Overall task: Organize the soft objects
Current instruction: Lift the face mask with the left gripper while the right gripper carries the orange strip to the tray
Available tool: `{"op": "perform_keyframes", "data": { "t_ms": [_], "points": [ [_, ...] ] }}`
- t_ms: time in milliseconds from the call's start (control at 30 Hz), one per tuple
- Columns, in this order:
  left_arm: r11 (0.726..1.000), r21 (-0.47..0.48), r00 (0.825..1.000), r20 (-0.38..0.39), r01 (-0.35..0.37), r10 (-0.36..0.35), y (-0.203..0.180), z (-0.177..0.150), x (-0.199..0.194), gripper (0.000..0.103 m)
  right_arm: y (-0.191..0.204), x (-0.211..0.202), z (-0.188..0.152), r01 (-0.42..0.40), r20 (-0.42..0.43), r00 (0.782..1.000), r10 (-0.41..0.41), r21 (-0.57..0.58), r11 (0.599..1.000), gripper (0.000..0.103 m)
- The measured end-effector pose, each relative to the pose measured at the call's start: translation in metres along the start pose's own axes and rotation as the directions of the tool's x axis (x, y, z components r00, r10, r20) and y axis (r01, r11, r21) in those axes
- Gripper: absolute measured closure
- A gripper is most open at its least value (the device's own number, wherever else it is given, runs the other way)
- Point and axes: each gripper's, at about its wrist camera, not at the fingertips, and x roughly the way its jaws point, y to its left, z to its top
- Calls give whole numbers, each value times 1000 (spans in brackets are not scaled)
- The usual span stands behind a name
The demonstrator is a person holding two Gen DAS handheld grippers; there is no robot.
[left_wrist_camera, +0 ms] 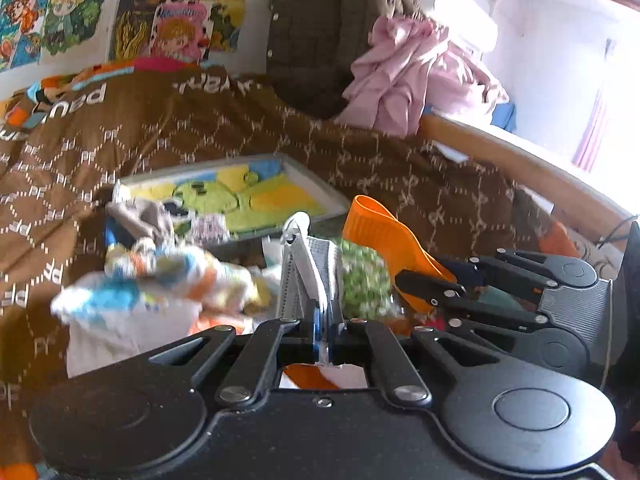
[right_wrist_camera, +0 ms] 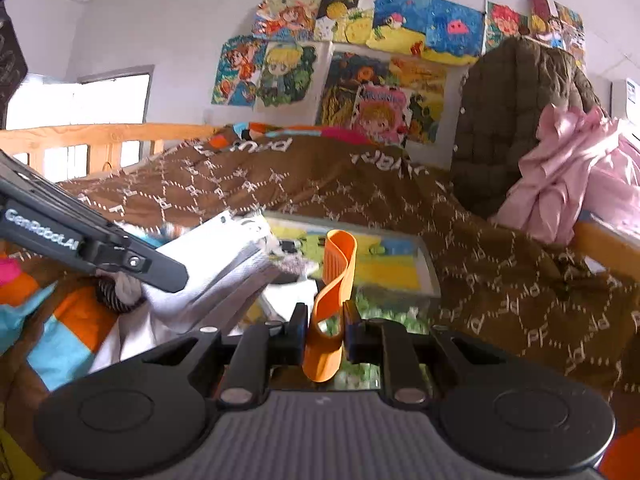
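Observation:
A blurred heap of small colourful cloths (left_wrist_camera: 160, 280) lies on the brown patterned blanket (left_wrist_camera: 168, 132), left of my left gripper (left_wrist_camera: 298, 228). Its white ribbed fingers (left_wrist_camera: 300, 276) are pressed together, and I see nothing held between them. A green patterned cloth (left_wrist_camera: 364, 280) sits just right of them. My right gripper (right_wrist_camera: 340, 240) has orange ribbed fingers (right_wrist_camera: 334, 292), also pressed together and bare, and it reaches in from the right in the left wrist view (left_wrist_camera: 372, 216). In the right wrist view the left gripper (right_wrist_camera: 256, 236) points at a grey fuzzy item (right_wrist_camera: 294, 266).
A flat grey-rimmed tray (left_wrist_camera: 316, 184) with a yellow, green and blue cartoon picture lies beyond the cloths (right_wrist_camera: 430, 276). A brown quilted coat (left_wrist_camera: 328, 32) and pink garments (left_wrist_camera: 416, 72) are piled at the back right. A wooden bed rail (left_wrist_camera: 520, 160) runs along the right; posters cover the wall.

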Motion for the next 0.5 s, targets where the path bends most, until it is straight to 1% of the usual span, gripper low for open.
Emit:
{"op": "perform_keyframes", "data": {
  "t_ms": [67,167,267,400,500],
  "points": [
    [1000,5,1000,28,0,0,6,10,0,101,-3,3,11,1,21,1000,0,-9,1000,84],
    [1000,-1,998,67,-8,8,22,28,2,101,-7,23,32,-10,41,999,11,-36,999,84],
    [999,-23,997,61,-36,38,42,49,8,101,-11,56,55,-41,56,997,44,-62,997,84],
    [996,37,995,47,-85,84,70,80,21,101,-9,104,77,-75,79,993,83,-95,993,84],
    [992,42,992,51,-117,115,90,97,37,101,-5,139,88,-100,84,991,108,-104,990,84]
  ]
}}
